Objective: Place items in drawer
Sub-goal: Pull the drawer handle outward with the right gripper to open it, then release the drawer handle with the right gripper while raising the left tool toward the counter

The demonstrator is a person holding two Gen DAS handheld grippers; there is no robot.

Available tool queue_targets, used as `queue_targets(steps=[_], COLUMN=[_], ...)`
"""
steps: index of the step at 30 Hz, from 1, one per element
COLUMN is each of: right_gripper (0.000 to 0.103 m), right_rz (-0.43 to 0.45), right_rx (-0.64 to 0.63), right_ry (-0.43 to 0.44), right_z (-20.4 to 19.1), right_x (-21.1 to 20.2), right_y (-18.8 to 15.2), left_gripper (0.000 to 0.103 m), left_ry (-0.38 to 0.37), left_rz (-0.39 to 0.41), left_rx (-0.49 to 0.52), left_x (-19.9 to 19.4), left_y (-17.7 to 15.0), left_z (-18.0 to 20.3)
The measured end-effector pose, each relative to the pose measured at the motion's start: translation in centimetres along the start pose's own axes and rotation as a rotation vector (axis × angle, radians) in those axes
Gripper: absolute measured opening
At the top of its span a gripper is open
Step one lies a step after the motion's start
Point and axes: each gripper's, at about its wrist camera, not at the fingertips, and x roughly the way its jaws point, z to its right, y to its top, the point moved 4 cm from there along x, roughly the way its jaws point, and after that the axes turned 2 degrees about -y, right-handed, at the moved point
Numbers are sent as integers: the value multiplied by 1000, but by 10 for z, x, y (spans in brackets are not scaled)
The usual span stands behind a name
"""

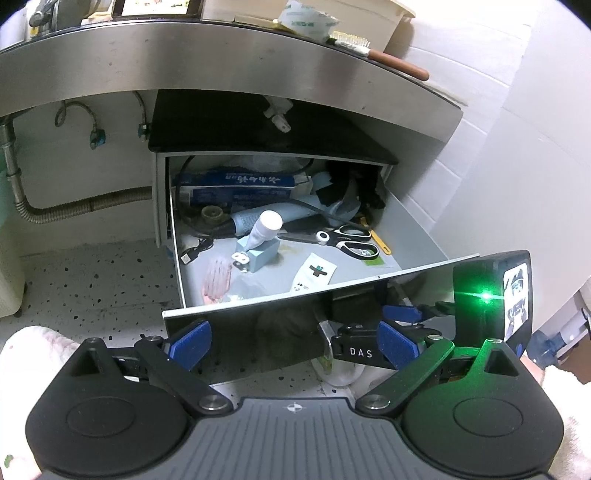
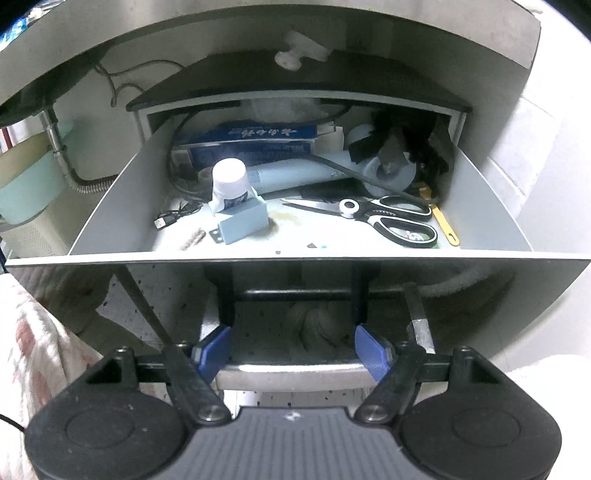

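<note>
The grey drawer (image 2: pixel 110 206) stands pulled out under the steel counter. Its dark, glossy front panel (image 2: pixel 517 295) faces me. My right gripper (image 2: pixel 292 350) is shut on the drawer's metal handle (image 2: pixel 291 373), one blue pad at each end of the bar. Seen from the left wrist, that same right gripper (image 1: pixel 373 330) sits at the front panel (image 1: pixel 258 328) with a green light on its body. My left gripper (image 1: pixel 294 345) hangs open in front of the panel, holding nothing. Inside lie black-and-white scissors (image 2: pixel 391 218), a white-capped tube (image 2: pixel 229 181) on a blue box (image 2: pixel 243 223), and a green-cross sachet (image 1: pixel 314 273).
Long blue boxes (image 2: pixel 247 142), a grey-blue cylinder (image 2: pixel 295 175), a USB cable (image 2: pixel 166 220) and dark clutter fill the drawer's back. A brush (image 1: pixel 380 55) and a tape roll (image 1: pixel 306 20) lie on the counter. Pipes (image 1: pixel 55 210) run at the left over speckled floor (image 1: pixel 92 280).
</note>
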Motion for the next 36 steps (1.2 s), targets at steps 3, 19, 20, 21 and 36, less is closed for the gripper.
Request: queue_targets(steps=[3,19,20,21,36], right_gripper=[73,73,73,73,86], right_rz=[-2,42,46,49,192], right_rx=[0,1,2,5,45], right_ry=[3,-3,-2,0,-1], right_z=[-1,0,0,1,18], right_x=[1,-4,-5,-6,-53], right_y=[2,-7,-7,-8,-2], left_gripper=[97,97,97,97,94], left_ry=[-9,-23,-22,-21,-87], left_rz=[-4,-10,-9,-6,2], left_rx=[-11,-56,-62,-70,16], left_x=[3,4,4,3,-14], left_y=[1,-3,-3,-3,50], left_z=[-2,-6,-7,-8,0])
